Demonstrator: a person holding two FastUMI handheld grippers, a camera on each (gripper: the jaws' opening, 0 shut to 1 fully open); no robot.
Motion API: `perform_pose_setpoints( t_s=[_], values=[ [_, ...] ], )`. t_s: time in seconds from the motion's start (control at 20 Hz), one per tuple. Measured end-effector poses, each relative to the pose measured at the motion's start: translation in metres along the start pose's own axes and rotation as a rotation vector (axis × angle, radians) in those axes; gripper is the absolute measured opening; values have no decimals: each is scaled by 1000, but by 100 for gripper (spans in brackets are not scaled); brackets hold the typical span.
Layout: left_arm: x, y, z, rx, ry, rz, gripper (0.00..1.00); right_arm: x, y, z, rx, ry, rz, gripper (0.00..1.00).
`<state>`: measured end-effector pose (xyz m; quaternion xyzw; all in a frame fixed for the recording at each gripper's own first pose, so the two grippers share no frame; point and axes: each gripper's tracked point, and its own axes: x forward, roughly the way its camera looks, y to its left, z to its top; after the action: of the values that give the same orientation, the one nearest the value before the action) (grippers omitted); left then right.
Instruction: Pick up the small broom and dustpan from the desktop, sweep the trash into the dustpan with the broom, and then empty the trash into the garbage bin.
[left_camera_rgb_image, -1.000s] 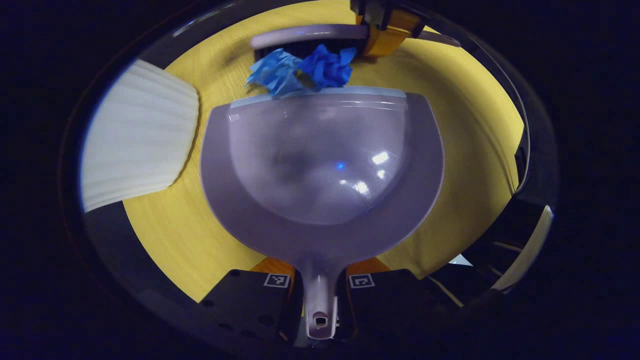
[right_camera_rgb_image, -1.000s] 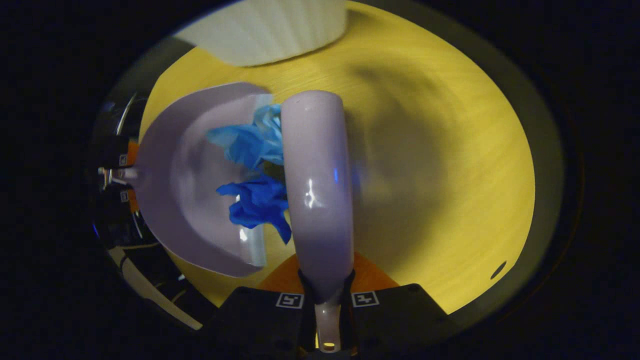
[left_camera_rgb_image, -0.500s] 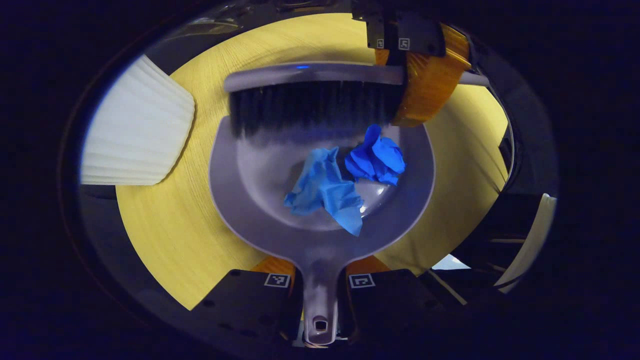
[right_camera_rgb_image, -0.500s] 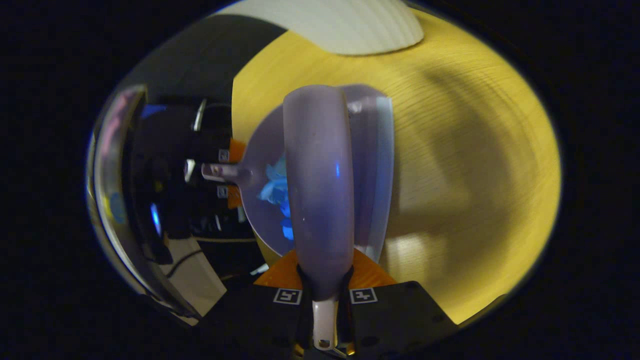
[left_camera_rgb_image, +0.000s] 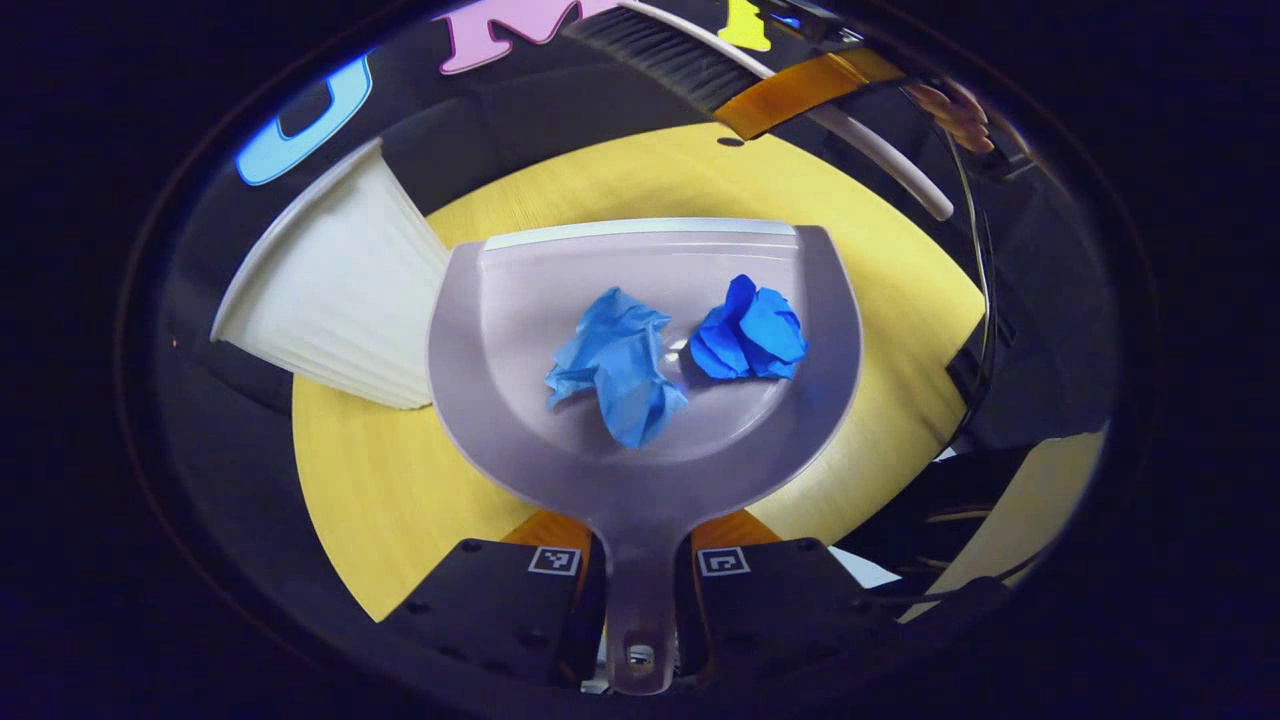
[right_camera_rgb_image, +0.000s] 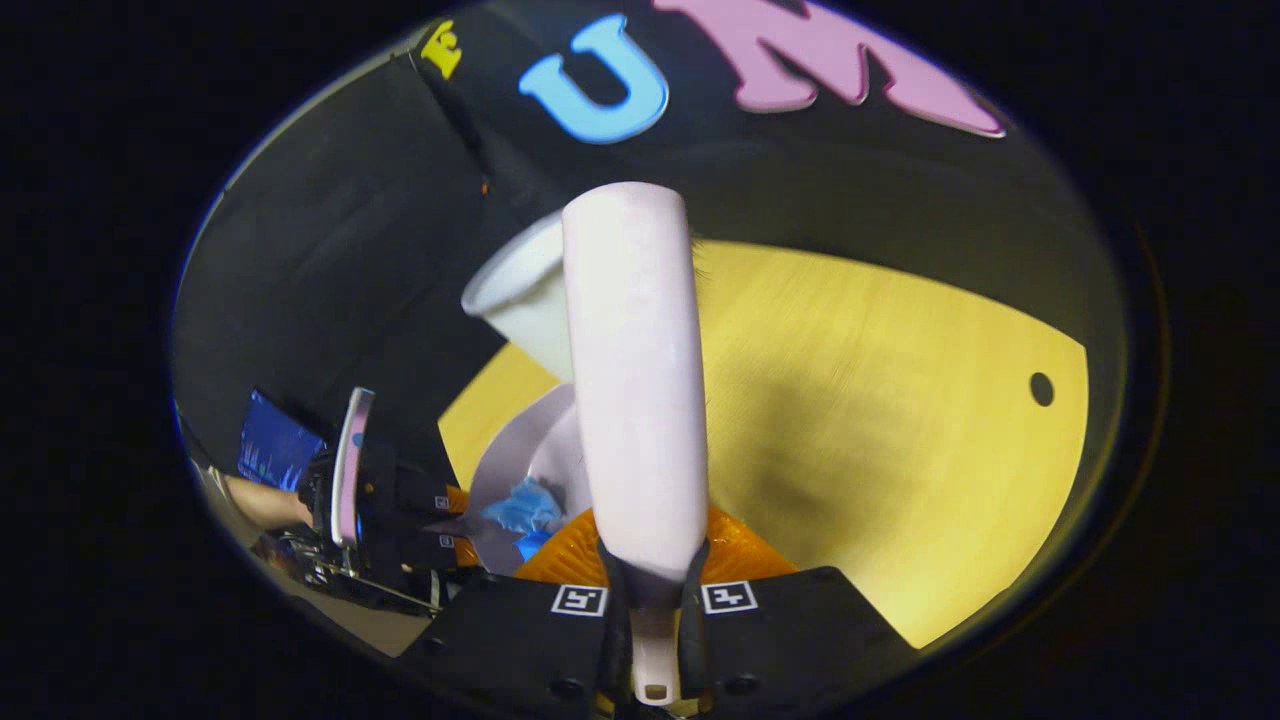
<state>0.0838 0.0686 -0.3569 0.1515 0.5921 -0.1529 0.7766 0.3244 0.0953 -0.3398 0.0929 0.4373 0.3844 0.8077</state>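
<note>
Broom (right_camera_rgb_image: 634, 370) lifted away; dustpan (left_camera_rgb_image: 640, 460) now holds blue trash (left_camera_rgb_image: 620, 362).

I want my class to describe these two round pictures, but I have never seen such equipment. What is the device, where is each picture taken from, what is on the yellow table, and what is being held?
There is no robot here: a person holds a pair of hand tongs in each hand, and a camera rides on each pair, looking forward along its two fingers.

In the left gripper view, the left tongs are closed on the handle of a grey plastic dustpan. Two crumpled blue paper wads lie inside it, above the yellow wooden tabletop. A white ribbed garbage bin stands just beside the dustpan.

In the right gripper view, the right tongs are closed on the handle of a small grey-backed broom, lifted off the table. The left gripper view shows its dark bristles near the top.

So the sweeping looks done; emptying into the bin is left.
</note>
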Motion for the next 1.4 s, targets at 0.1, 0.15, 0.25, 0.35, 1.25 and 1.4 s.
perform_pose_setpoints(
  t_s=[0.1,0.15,0.25,0.35,1.25,1.4],
  values=[
    [-23,0,16,9,-74,38,26,-10,-12,0,67,-151,-12,19],
    [-35,5,27,12,-105,66,26,-16,-21,-4,115,-207,-30,19],
    [-57,26,49,26,-162,140,26,-18,-34,-21,173,-287,-86,19],
    [-70,68,68,66,-177,262,26,-6,-51,-48,138,-313,-201,19],
    [-162,314,123,851,386,1156,26,30,-67,-153,172,-219,-239,19],
    [-178,336,126,1059,439,1295,26,36,-59,-157,155,-199,-233,19]
  ],
)
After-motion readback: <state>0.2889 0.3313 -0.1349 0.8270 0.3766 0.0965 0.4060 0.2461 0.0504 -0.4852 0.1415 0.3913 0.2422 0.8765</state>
